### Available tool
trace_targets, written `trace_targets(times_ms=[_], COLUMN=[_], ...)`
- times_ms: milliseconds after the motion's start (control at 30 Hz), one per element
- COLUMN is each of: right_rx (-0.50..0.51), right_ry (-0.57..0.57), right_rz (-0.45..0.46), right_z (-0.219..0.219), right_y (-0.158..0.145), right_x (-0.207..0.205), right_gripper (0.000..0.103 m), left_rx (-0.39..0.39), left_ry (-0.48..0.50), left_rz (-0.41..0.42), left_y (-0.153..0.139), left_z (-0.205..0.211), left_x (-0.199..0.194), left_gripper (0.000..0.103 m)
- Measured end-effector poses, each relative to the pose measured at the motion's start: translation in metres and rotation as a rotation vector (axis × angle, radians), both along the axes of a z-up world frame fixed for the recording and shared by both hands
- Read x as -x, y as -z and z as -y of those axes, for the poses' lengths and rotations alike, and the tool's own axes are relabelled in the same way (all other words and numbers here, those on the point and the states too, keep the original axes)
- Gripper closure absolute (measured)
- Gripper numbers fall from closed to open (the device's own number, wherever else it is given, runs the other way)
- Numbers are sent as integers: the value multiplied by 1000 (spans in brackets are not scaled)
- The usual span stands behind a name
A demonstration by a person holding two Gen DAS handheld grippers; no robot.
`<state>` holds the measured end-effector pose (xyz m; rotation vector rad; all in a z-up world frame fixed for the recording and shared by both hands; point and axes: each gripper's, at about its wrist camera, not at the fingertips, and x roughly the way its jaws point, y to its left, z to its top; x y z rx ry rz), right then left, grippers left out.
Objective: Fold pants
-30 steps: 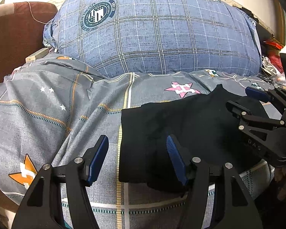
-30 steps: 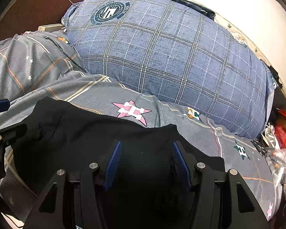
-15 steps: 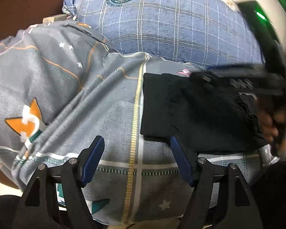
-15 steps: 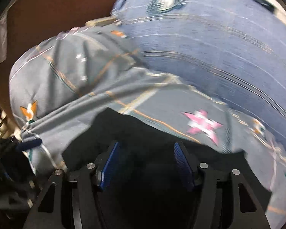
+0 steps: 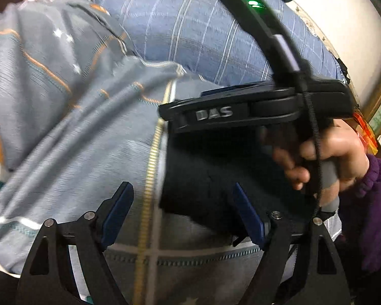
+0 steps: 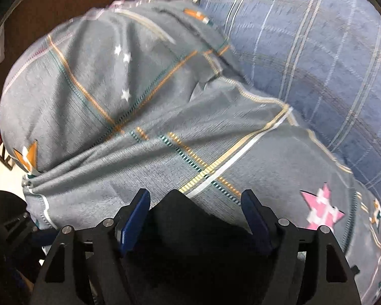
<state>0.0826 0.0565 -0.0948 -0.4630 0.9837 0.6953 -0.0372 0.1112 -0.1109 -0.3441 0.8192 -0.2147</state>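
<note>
The folded black pants (image 5: 210, 178) lie on a grey patterned bedsheet (image 5: 76, 139). My left gripper (image 5: 181, 213) hangs over their near left corner with its jaws opening. The cloth's left edge lies between the pads, and neither pad presses on it. A hand (image 5: 325, 152) holds my right gripper (image 5: 180, 106) side-on above the pants. In the right wrist view, my right gripper (image 6: 194, 218) is also opening. A corner of the pants (image 6: 190, 241) lies between its blue fingers (image 6: 134, 221), untouched. My left gripper (image 6: 20, 231) shows dimly at the lower left.
A big blue plaid pillow (image 6: 317, 50) fills the back of the bed. A brown headboard (image 6: 63, 0) stands beyond the sheet (image 6: 139, 127). The person's purple sleeve (image 5: 368, 203) is at the right, with orange clutter (image 5: 366, 132) behind it. The bed edge drops off at the lower left.
My right gripper has swept left across the pants to their far left corner. My left gripper has rolled and sunk toward the near left edge. Both pairs of jaws stand wider.
</note>
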Motion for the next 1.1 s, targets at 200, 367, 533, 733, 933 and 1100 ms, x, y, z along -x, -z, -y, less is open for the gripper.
trace_targets(times_ms=[200, 367, 533, 733, 933, 1100], right_rx=[-14, -109, -227, -385, -583, -680], right_ry=[38, 66, 121, 219, 368, 441], right_rz=[-134, -138, -97, -43, 3, -10], right_z=[11, 33, 72, 128, 202, 249], right_y=[27, 6, -29, -60, -71, -69], right_x=[-18, -8, 12, 37, 65, 69], right_gripper=[60, 85, 90, 90, 90, 90], left_rx=[18, -7, -1, 26, 34, -3], left_ry=[10, 37, 90, 160, 193, 239], left_rz=[4, 44, 63, 111, 202, 260], left_y=[7, -1, -7, -14, -28, -46], left_z=[1, 8, 18, 34, 47, 77], left_x=[-6, 1, 10, 25, 42, 44], left_gripper=[29, 31, 24, 24, 21, 20])
